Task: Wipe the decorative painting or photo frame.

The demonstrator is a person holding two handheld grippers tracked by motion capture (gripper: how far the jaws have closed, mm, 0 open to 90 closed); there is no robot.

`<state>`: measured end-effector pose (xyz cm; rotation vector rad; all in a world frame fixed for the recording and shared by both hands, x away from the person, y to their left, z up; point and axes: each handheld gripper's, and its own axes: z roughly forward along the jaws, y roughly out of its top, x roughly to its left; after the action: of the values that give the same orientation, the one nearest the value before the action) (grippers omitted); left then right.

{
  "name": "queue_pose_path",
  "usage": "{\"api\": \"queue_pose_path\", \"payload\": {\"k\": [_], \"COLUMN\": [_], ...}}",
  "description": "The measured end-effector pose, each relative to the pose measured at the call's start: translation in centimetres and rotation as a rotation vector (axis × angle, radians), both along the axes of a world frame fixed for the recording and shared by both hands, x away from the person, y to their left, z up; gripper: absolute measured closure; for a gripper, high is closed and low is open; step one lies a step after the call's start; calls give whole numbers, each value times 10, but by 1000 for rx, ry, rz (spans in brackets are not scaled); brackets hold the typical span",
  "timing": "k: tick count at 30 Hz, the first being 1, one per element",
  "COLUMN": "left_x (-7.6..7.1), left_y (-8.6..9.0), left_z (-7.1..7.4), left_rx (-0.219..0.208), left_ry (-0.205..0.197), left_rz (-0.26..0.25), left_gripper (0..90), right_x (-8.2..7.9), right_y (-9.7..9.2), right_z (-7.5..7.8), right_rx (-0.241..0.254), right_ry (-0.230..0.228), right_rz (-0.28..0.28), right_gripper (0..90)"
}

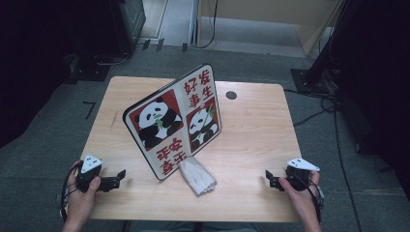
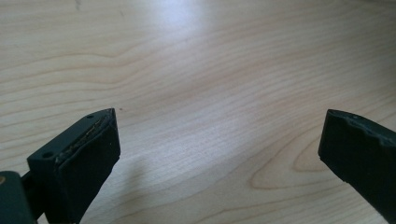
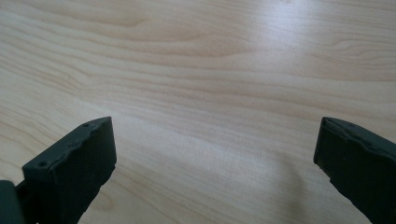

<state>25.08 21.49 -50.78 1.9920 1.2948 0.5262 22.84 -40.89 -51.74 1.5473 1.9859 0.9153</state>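
Your left tool (image 1: 117,178) and right tool (image 1: 270,180) rest spread and empty on the pale wooden worktop (image 1: 251,130), flanking the upright panda-printed board (image 1: 174,121) and crumpled white cloth (image 1: 197,176), ready to reach in.

Board (image 1: 176,121), top right: 好发生 and smaller characters, too small to read
Board, bottom left: 平安 above two more red characters, unclear

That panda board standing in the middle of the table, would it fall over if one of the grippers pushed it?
Probably. The panda board looks thin and flat, standing tilted on one edge, so a push could tip it. It seems stiff and light. The white cloth at its base would not hold it.
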Motion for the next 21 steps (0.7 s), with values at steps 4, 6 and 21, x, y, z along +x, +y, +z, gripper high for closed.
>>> {"api": "queue_pose_path", "payload": {"k": [4,6,21], "left_x": [2,3,6], "left_y": [-8,-11,-17], "left_z": [-4,-6,-11], "left_rx": [29,35,78], "left_ry": [15,23,45], "left_rz": [-21,-35,-69], "left_gripper": [0,0,0], "right_x": [-2,-2,0], "right_y": [1,2,-1], "right_z": [-5,-7,-10], "right_rx": [-10,-23,-27], "right_ry": [12,19,35], "right_rz": [-5,-1,1], "right_gripper": [0,0,0]}}
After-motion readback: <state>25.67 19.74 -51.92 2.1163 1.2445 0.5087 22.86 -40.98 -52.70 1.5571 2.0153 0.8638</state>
